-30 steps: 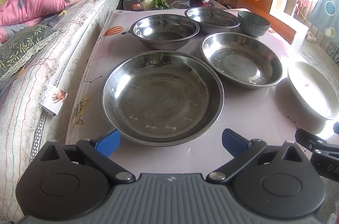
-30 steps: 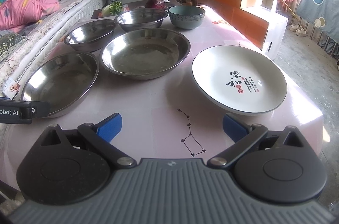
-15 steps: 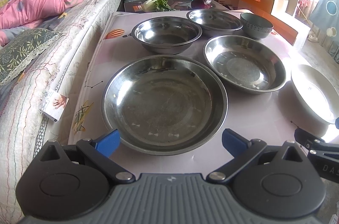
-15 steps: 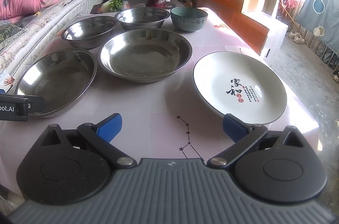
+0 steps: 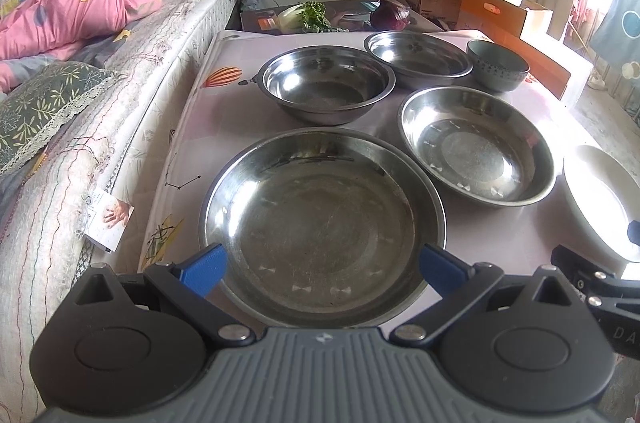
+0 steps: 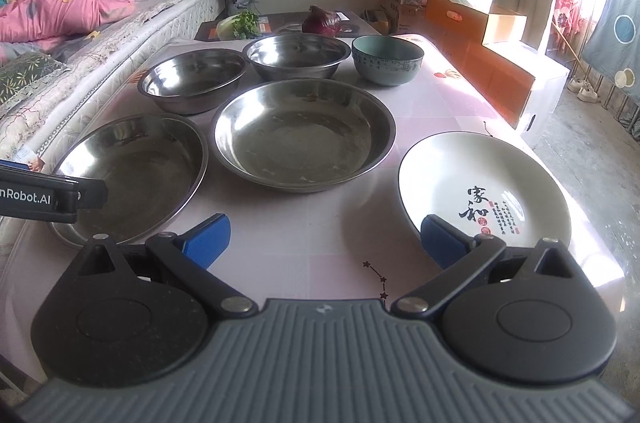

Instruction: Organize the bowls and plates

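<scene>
Left gripper (image 5: 322, 265): jaws spread wide and holding nothing; the blue fingertips (image 5: 204, 269) flank the near rim of the large steel plate (image 5: 320, 223), seemingly just above it.
Right gripper (image 6: 326, 237): jaws spread wide and empty over bare tablecloth (image 6: 280, 235); the right pad overlaps the near edge of the white ceramic plate (image 6: 484, 183), contact unclear.
Large steel plate: at 12 o'clock of the left gripper, round, so no long axis; flat on the table, opening up.
Medium steel plate (image 5: 476, 147): at 1 o'clock from the large one, rims near but apart.
White ceramic plate: at 1 o'clock of the right gripper, flat; its printed characters read upright from the camera's side.
Steel bowls: one deep bowl (image 5: 326, 83) at 12 o'clock behind the large plate, a second (image 5: 418, 53) at its 2 o'clock; both upright.
Teal ceramic bowl (image 6: 387, 59): upright at the far right of the back row, just beside the second steel bowl.
Left view only: the bed's side (image 5: 80, 163) with a paper tag, close along the table's left edge; the white plate shows merely as a cropped rim.
Right view only: the white plate's lettering, the teal bowl's inside, and the left gripper's body (image 6: 40, 197) over the large plate's rim.
Beyond the table: leafy greens (image 5: 306, 15) and a red cabbage (image 5: 390, 15) at 12 o'clock.
</scene>
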